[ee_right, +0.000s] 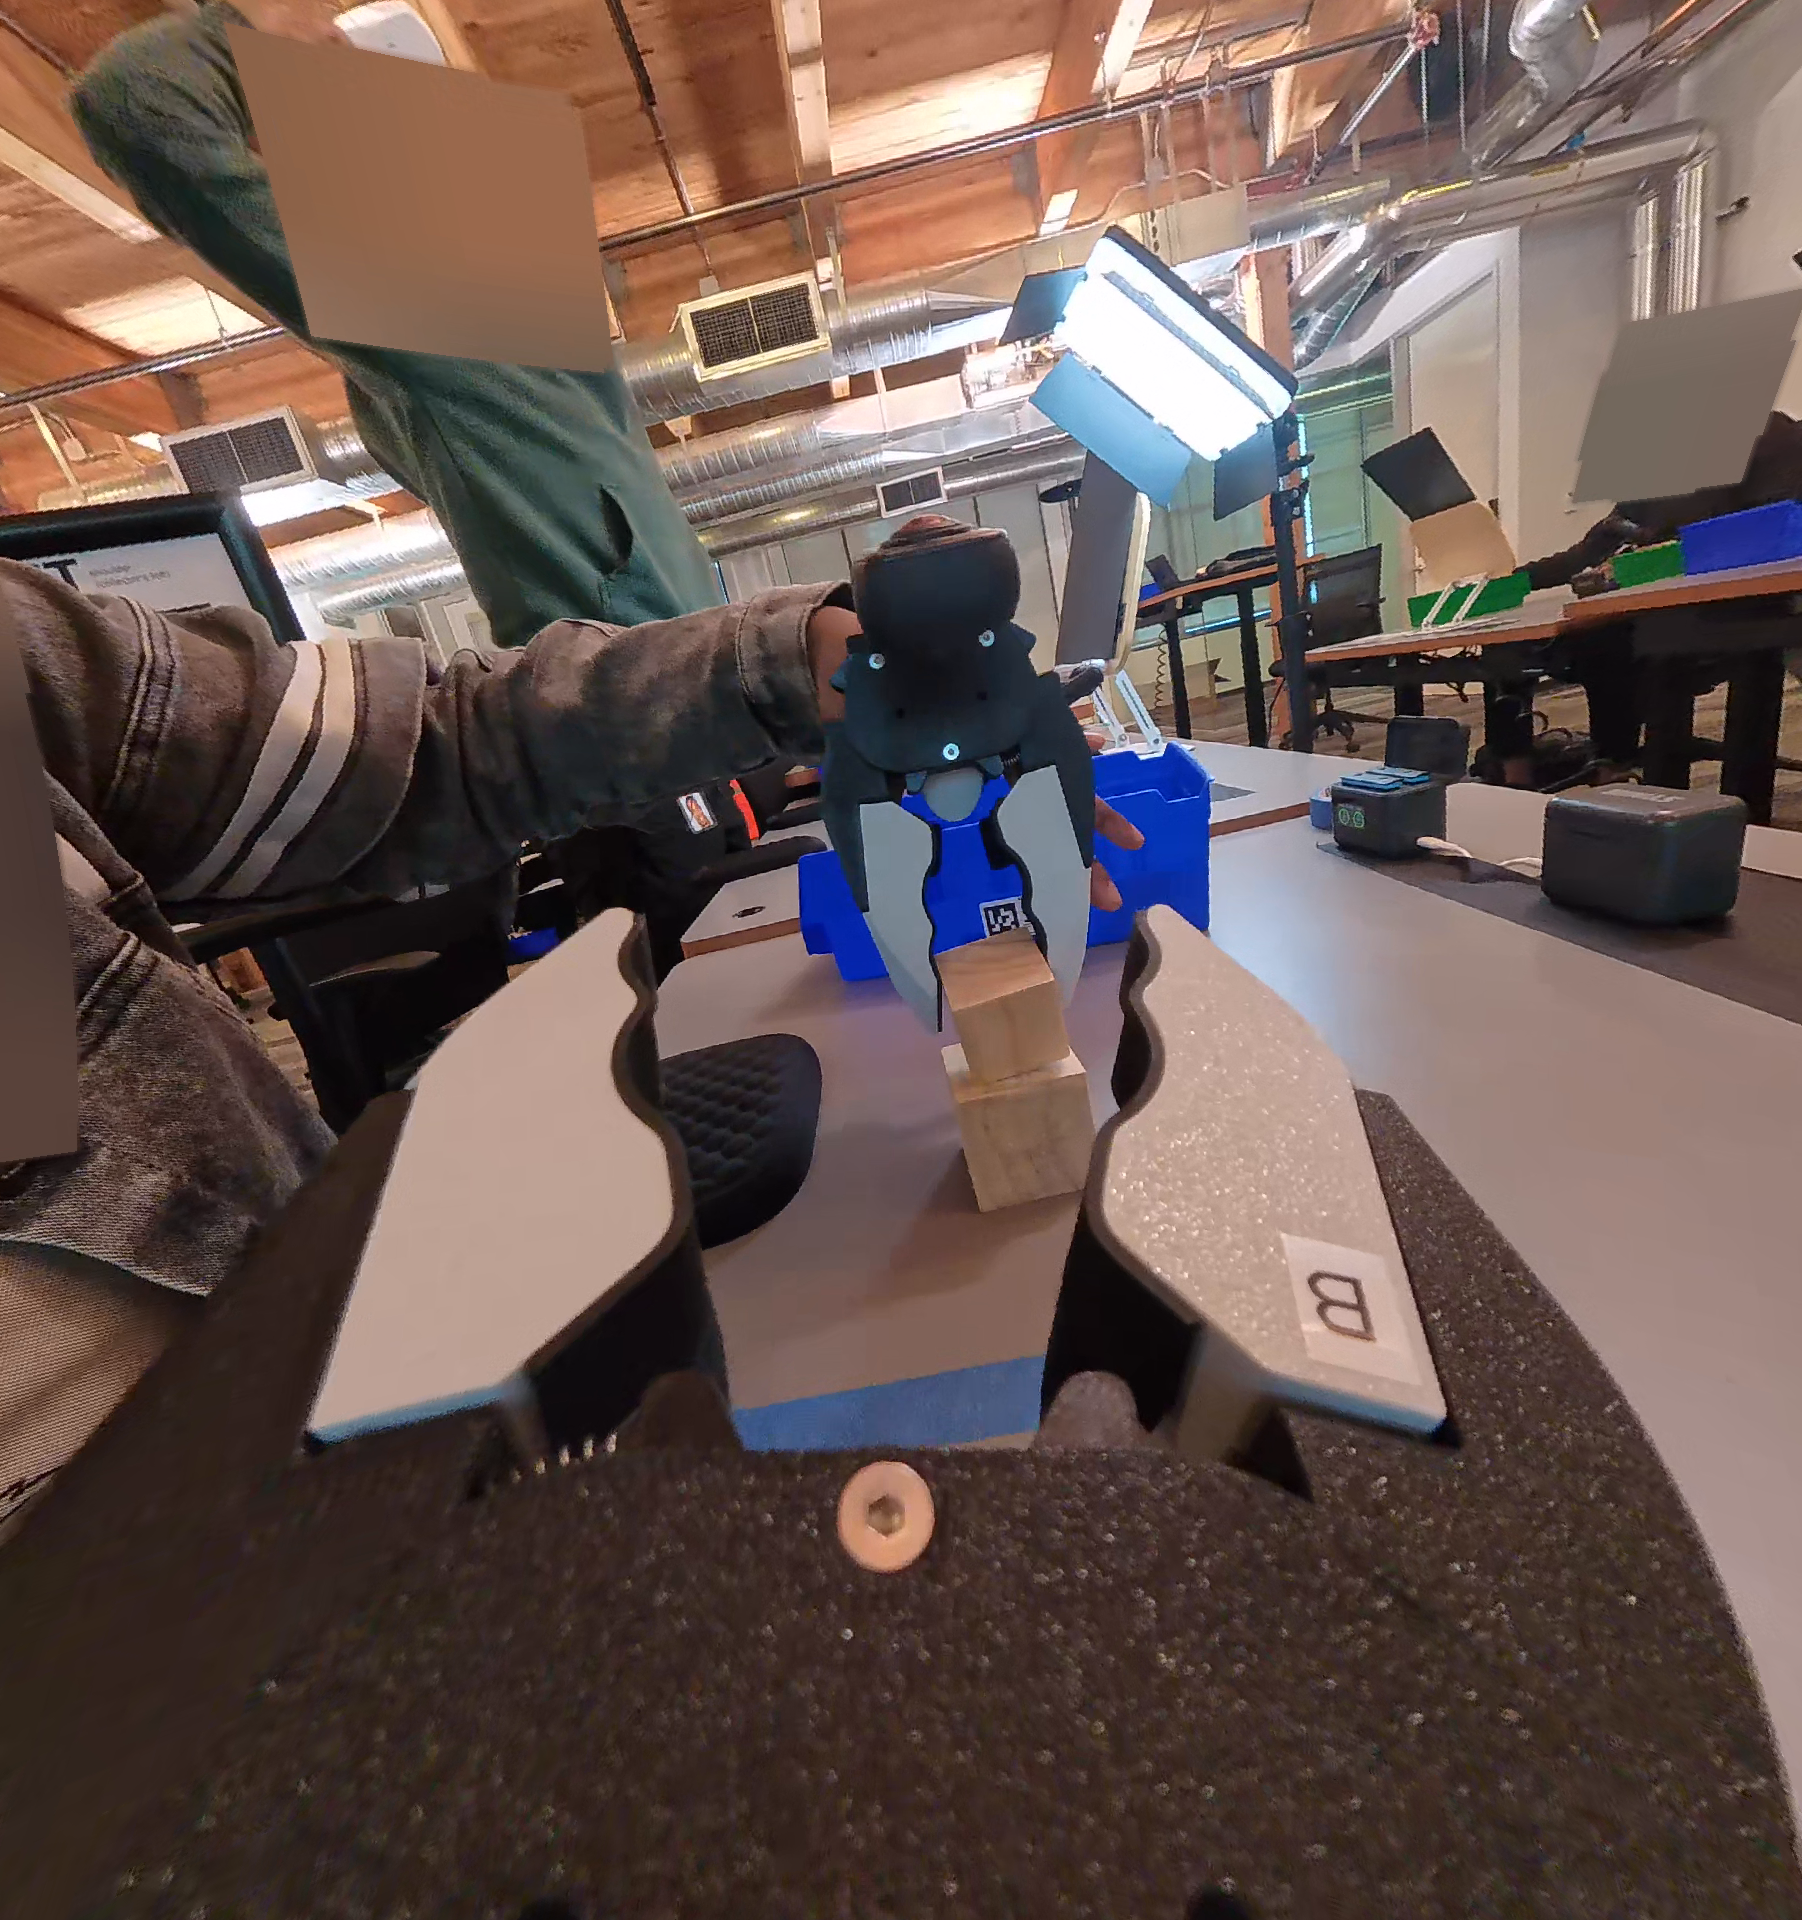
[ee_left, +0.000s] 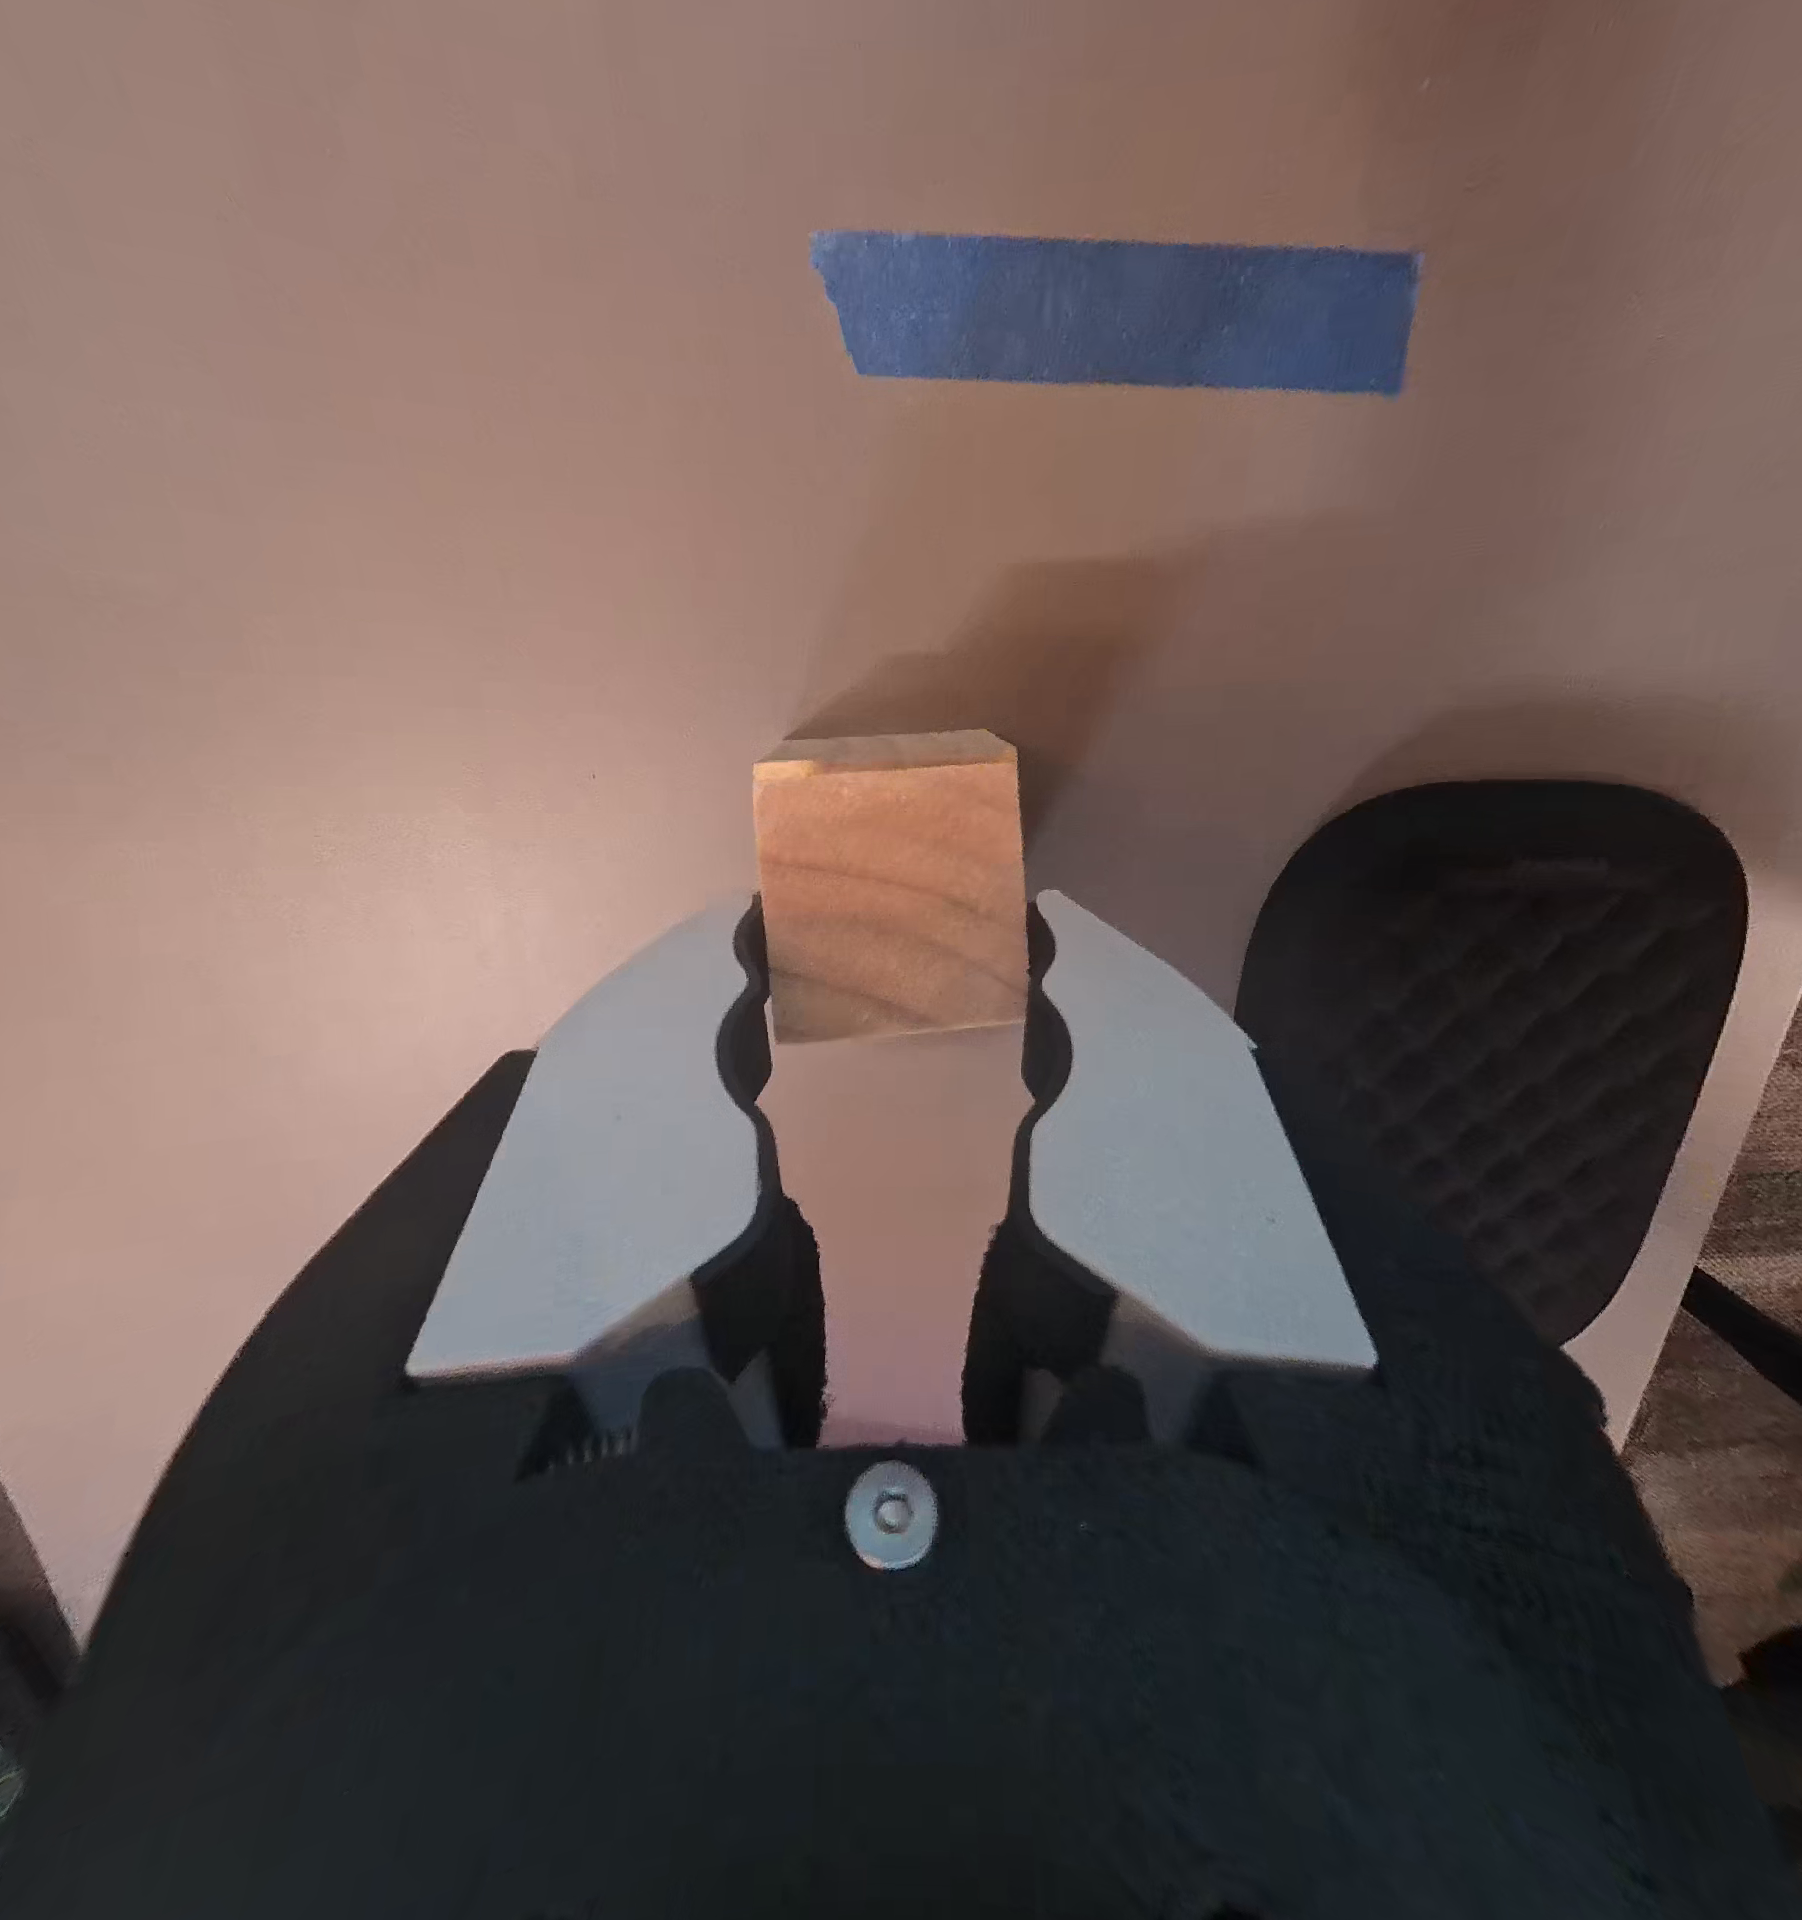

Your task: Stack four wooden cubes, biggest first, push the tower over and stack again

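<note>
My left gripper (ee_left: pixel 892 925) is shut on a wooden cube (ee_left: pixel 892 894), with both pads pressed on its sides. In the right wrist view this gripper (ee_right: pixel 992 992) comes down from above. It holds the cube (ee_right: pixel 1006 1013), slightly tilted, on top of a larger wooden cube (ee_right: pixel 1027 1143) that stands on the grey table (ee_right: pixel 1499 1143). The larger cube is hidden in the left wrist view. My right gripper (ee_right: pixel 892 935) is wide open and empty, low over the table. The two stacked cubes stand just beyond its fingertips, close to the right finger (ee_right: pixel 1219 1091).
A strip of blue tape (ee_left: pixel 1115 312) lies on the table past the cubes; it also shows under my right gripper (ee_right: pixel 886 1403). A blue bin (ee_right: pixel 1157 831) stands behind the stack. A black chair armrest (ee_right: pixel 741 1122) sits at the table's edge. A person's sleeve (ee_right: pixel 461 727) reaches in from the left.
</note>
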Demonstrator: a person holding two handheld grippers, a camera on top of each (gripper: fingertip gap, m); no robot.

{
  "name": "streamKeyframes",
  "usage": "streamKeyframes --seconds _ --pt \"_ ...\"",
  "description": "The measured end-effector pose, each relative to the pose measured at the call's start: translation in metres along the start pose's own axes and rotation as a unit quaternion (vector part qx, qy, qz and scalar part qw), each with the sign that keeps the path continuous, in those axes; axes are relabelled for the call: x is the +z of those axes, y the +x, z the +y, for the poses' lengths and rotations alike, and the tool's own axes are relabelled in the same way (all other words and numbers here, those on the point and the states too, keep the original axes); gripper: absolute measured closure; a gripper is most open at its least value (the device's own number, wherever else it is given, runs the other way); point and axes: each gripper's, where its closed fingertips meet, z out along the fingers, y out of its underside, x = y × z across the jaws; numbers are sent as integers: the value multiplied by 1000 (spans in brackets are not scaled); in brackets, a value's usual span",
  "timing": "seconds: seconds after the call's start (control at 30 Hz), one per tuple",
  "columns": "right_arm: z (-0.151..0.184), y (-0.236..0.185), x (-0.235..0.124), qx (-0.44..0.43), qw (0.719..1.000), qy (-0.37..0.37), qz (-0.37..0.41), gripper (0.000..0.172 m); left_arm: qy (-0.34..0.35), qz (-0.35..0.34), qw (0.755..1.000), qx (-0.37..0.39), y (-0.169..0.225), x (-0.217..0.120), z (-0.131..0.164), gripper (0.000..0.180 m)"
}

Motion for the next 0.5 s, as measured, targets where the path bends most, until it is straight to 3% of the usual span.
streamKeyframes --seconds 0.5 --pt "-1 0 1 4 1000 5 -3 87 -6 11 1000 8 -1 2 10 135"
